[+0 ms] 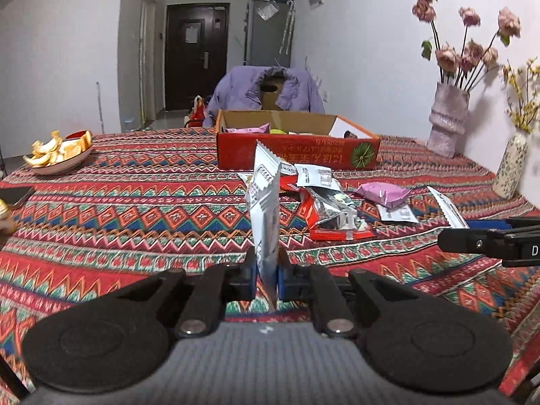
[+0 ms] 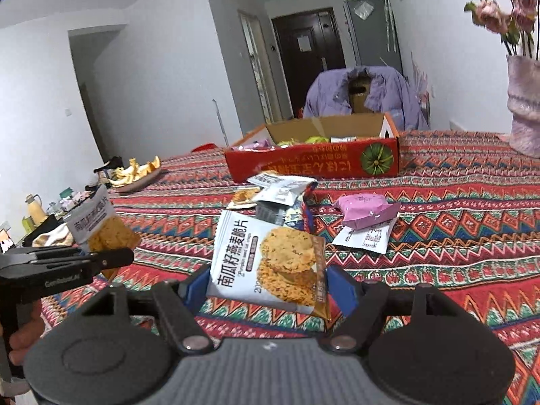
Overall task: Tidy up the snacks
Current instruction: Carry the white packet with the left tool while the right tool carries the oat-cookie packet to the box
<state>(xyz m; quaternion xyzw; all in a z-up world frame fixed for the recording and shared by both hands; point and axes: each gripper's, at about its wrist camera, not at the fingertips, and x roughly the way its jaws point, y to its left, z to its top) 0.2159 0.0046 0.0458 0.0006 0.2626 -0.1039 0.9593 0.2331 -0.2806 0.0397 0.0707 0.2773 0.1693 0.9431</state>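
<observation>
My left gripper (image 1: 266, 270) is shut on a white oat-crisp packet (image 1: 265, 209), held edge-on and upright above the table. It also shows in the right wrist view (image 2: 101, 222). My right gripper (image 2: 270, 287) is shut on another white oat-crisp packet (image 2: 270, 263), held face-on between the blue pads. A red cardboard box (image 1: 297, 152) with several snacks inside stands at the far side; it also shows in the right wrist view (image 2: 314, 158). A pile of loose packets (image 1: 330, 209) and a pink packet (image 1: 384, 194) lie in front of the box.
A bowl of orange peel (image 1: 57, 155) sits at the far left. A pink vase of dried roses (image 1: 445, 118) and a small patterned vase (image 1: 509, 168) stand at the right. A chair with a purple jacket (image 1: 266, 91) is behind the box. A phone (image 1: 15, 195) lies at the left edge.
</observation>
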